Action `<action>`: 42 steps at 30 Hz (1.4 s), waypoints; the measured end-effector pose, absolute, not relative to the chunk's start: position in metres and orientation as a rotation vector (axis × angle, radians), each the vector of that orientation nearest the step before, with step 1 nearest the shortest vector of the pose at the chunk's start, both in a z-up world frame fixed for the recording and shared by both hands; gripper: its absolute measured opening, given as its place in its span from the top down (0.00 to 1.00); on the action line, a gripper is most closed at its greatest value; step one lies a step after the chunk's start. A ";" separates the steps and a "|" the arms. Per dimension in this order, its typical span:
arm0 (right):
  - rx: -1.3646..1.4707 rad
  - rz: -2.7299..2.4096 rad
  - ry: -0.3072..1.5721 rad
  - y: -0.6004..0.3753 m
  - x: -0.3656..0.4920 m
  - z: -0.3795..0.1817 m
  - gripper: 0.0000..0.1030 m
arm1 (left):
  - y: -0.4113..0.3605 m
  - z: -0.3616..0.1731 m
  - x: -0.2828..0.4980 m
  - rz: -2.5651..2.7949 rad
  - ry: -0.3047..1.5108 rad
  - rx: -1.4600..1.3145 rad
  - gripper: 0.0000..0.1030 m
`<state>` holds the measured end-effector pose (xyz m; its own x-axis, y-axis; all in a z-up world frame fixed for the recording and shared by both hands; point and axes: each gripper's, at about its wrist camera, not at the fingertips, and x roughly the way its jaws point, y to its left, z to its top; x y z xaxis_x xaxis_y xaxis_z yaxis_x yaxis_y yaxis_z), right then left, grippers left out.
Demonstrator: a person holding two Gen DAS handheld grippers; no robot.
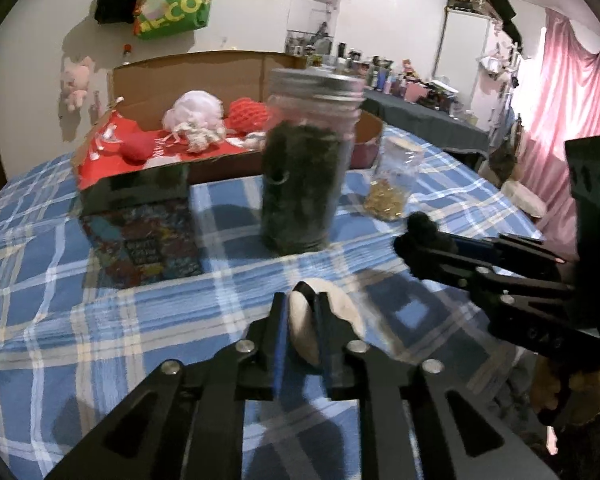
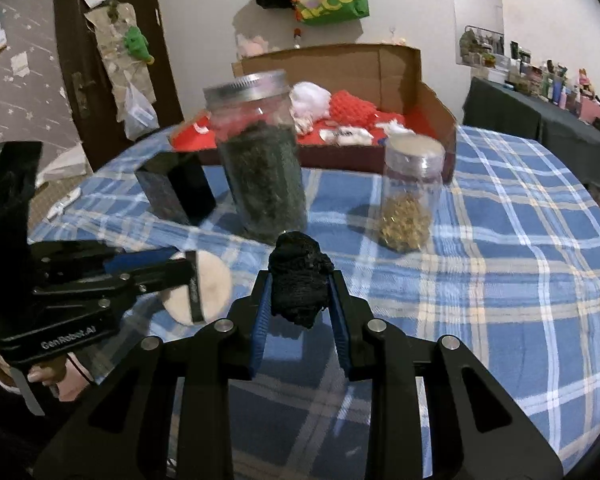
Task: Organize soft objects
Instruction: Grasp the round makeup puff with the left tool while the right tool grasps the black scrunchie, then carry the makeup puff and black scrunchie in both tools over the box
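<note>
My left gripper [image 1: 302, 312] is shut on a round beige powder puff [image 1: 304, 332] with a black strap, held above the blue plaid cloth; it also shows in the right wrist view [image 2: 204, 284]. My right gripper [image 2: 300, 296] is shut on a wad of black soft fabric [image 2: 298, 284], seen at the right in the left wrist view [image 1: 422, 226]. Both grippers hover in front of a tall jar [image 2: 260, 160] with a metal lid, filled with dark stuff. A cardboard box [image 1: 204, 76] behind holds white, red and orange soft things.
A smaller clear jar [image 2: 410, 196] with golden bits stands right of the tall jar. A dark box [image 1: 140, 208] stands left of it. A dark side table [image 2: 540, 116] with many bottles lies right. Pink curtain [image 1: 572, 92] at far right.
</note>
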<state>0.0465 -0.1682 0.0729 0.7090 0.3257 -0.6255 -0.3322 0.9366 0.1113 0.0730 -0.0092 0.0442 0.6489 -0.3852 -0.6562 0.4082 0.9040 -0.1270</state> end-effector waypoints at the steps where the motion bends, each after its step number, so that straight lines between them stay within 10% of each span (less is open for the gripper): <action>1: -0.015 0.352 0.699 -0.169 0.046 0.070 0.74 | -0.008 0.042 0.073 -0.438 0.737 0.037 0.60; 7: -0.031 0.322 0.725 -0.176 0.045 0.058 0.69 | 0.000 0.032 0.070 -0.434 0.731 0.023 0.32; 11: -0.013 0.314 0.692 -0.183 0.040 0.057 0.27 | -0.002 0.030 0.065 -0.431 0.711 0.046 0.21; 21: -0.056 0.304 0.665 -0.178 0.042 0.054 0.30 | -0.020 0.027 0.057 -0.445 0.667 0.127 0.25; 29: -0.032 0.338 0.667 -0.177 0.046 0.048 0.71 | -0.025 0.020 0.065 -0.431 0.702 0.129 0.53; 42: 0.002 0.363 0.634 -0.175 0.043 0.061 0.72 | -0.019 0.039 0.064 -0.438 0.660 0.099 0.57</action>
<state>0.0427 -0.1753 0.0612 0.7449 0.3320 -0.5787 -0.3310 0.9370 0.1115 0.0640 -0.0192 0.0390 0.7024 -0.3622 -0.6127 0.4244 0.9042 -0.0480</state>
